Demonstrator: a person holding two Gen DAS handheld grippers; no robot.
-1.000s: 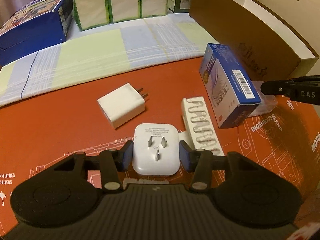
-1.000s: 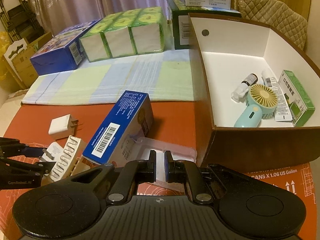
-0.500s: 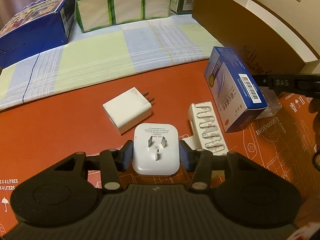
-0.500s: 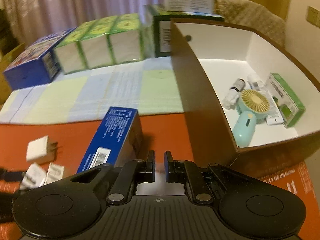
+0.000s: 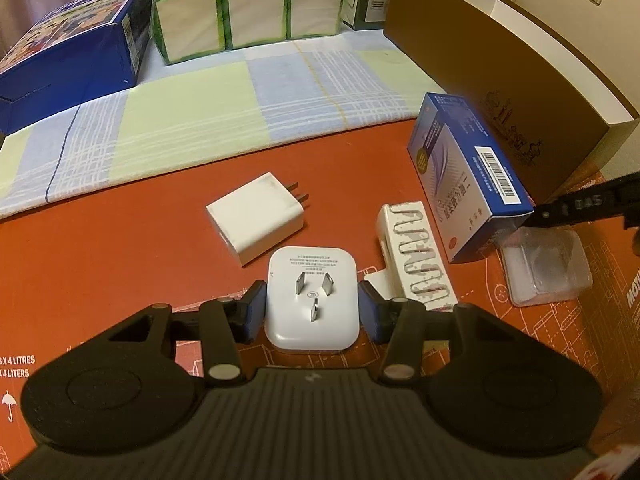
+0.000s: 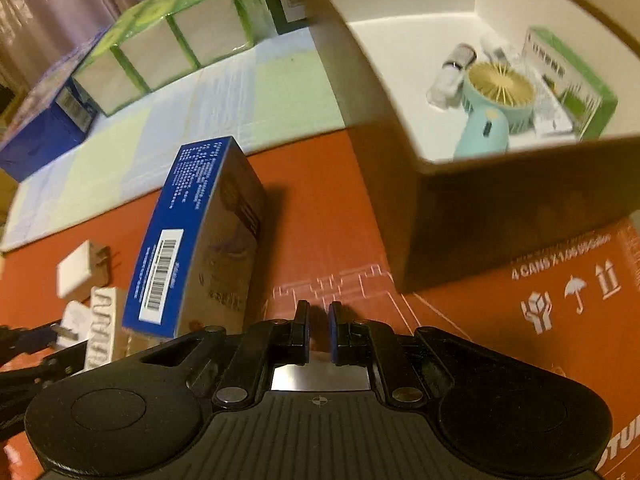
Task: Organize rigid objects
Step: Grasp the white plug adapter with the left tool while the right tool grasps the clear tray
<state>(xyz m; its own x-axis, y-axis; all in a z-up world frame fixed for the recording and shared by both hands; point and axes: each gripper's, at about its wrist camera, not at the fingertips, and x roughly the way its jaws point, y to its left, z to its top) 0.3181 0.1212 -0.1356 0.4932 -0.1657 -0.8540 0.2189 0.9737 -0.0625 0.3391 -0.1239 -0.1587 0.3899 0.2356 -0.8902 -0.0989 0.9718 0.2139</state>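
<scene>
1. Left wrist view: my left gripper (image 5: 312, 307) is clamped on a white three-pin plug adapter (image 5: 311, 298), one blue pad on each of its sides, prongs facing up at the camera. Just ahead of my fingers and a little left lies a white two-pin charger (image 5: 256, 218); ahead to the right a white ribbed block (image 5: 416, 256) leans against a blue medicine carton (image 5: 466, 174). Farther right sits a clear plastic case (image 5: 546, 266), and beyond it the brown wall of the storage box (image 5: 500, 80).

2. Right wrist view: my right gripper (image 6: 319, 332) has its jaws drawn nearly together, a thin gap between them, with nothing I can see held. The blue carton stands just ahead to the left. Ahead to the right, the box already holds a mint handheld fan (image 6: 494, 110), a green carton (image 6: 570, 80) and a small bottle (image 6: 452, 76).

3. As I judge it, we're partway: those are packed; the adapter, charger, block, carton and case remain outside.
</scene>
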